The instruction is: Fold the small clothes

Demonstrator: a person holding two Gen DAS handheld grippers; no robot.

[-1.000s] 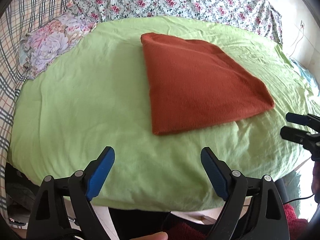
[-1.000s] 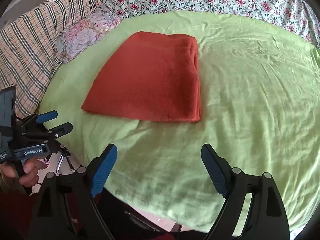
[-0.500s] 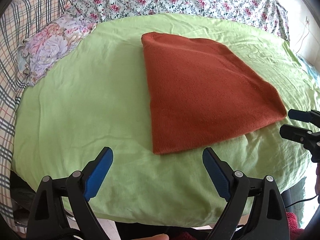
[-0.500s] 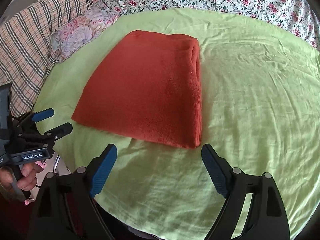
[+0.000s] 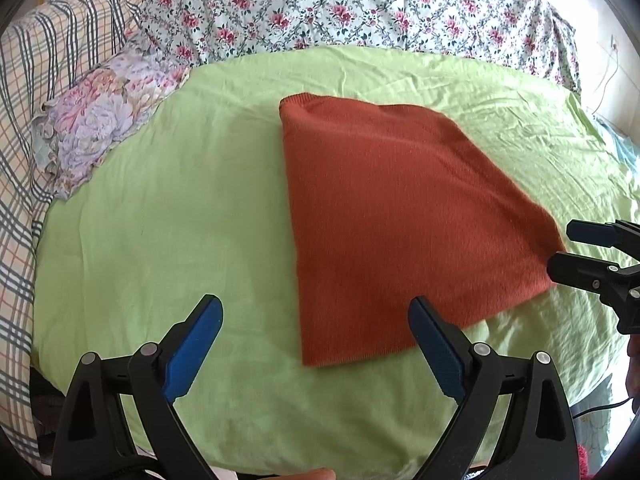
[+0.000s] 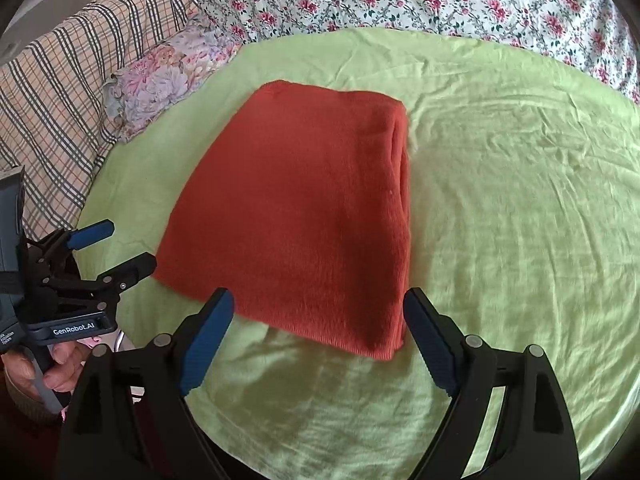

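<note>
A rust-orange knit garment lies folded flat on a light green sheet; it also shows in the right wrist view, with stacked layers along its right edge. My left gripper is open and empty, just short of the garment's near left corner. My right gripper is open and empty, its jaws straddling the garment's near edge. Each gripper shows in the other's view, the right one and the left one, beside the garment's corners.
A floral quilt covers the bed's far side. A small floral pillow lies at the left, next to a plaid blanket. The green sheet drops off at the near bed edge.
Both grippers have moved forward toward the garment, which now looks larger and closer to the jaws. Both stay open. The garment has not moved.
</note>
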